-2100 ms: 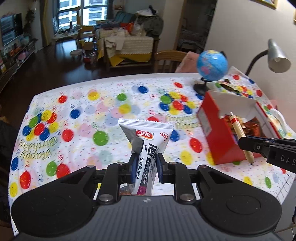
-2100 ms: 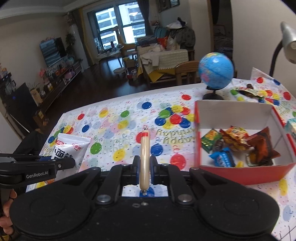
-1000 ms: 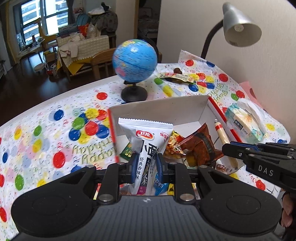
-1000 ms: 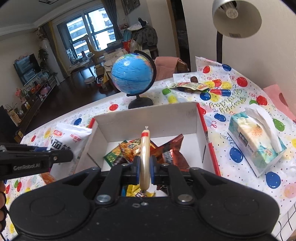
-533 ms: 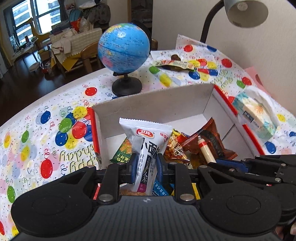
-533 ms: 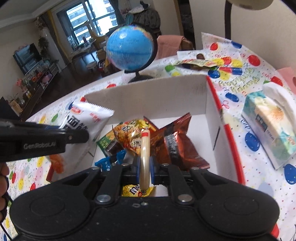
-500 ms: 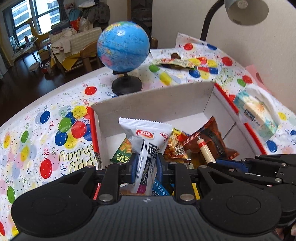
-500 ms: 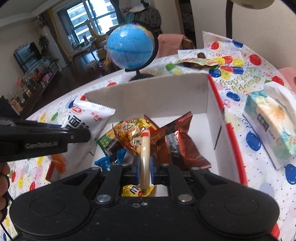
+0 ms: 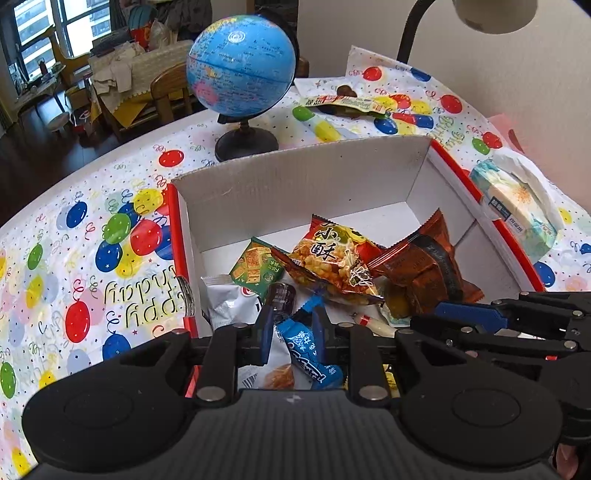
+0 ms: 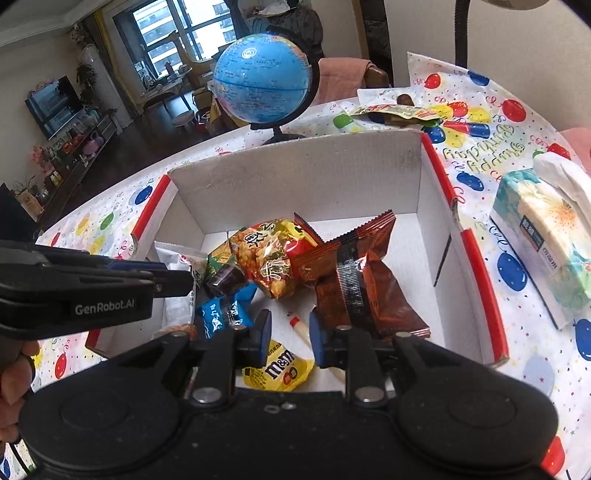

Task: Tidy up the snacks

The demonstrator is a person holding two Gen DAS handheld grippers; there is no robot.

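A red and white cardboard box [image 9: 303, 184] [image 10: 295, 177] holds several snack packs. The white noodle-snack pack [image 9: 232, 306] lies at the box's left side, also in the right wrist view [image 10: 177, 258]. The sausage stick [image 9: 371, 322] [image 10: 300, 326] lies on the box floor. My left gripper [image 9: 291, 334] is open and empty above a blue snack pack [image 9: 308, 350]. My right gripper [image 10: 287, 338] is open and empty just above the sausage stick and a yellow m&m's bag [image 10: 279, 371]. Each gripper shows from the side in the other's view.
A blue globe [image 9: 240, 70] [image 10: 262, 83] stands behind the box. A tissue pack [image 9: 517, 199] [image 10: 546, 236] lies right of the box. A lamp [image 9: 491, 14] hangs over the back right. Loose wrappers [image 10: 391, 110] lie on the balloon tablecloth [image 9: 92, 258].
Both grippers have opened over the box. The noodle-snack pack left the left gripper and the sausage stick left the right one; both now lie in the box.
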